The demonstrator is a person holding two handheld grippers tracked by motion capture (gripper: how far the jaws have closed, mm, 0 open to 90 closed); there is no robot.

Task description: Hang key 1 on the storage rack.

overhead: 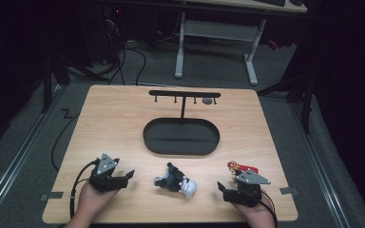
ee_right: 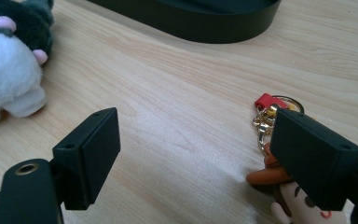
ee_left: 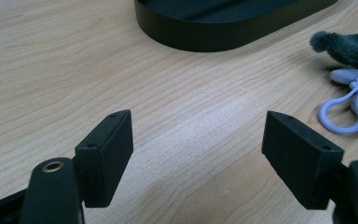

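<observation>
Grippers rest at table's near edge, both wide open, empty: left gripper (overhead: 129,175) faces plush keychain (overhead: 177,181) at centre; right gripper (overhead: 221,188) sits beside figure keychain (ee_right: 279,179), likely staged for hanging on rack (overhead: 184,94).

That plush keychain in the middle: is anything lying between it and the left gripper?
Nothing visible. Bare wooden table lies between the open left gripper and the plush keychain, whose pale blue clip points towards it.
</observation>
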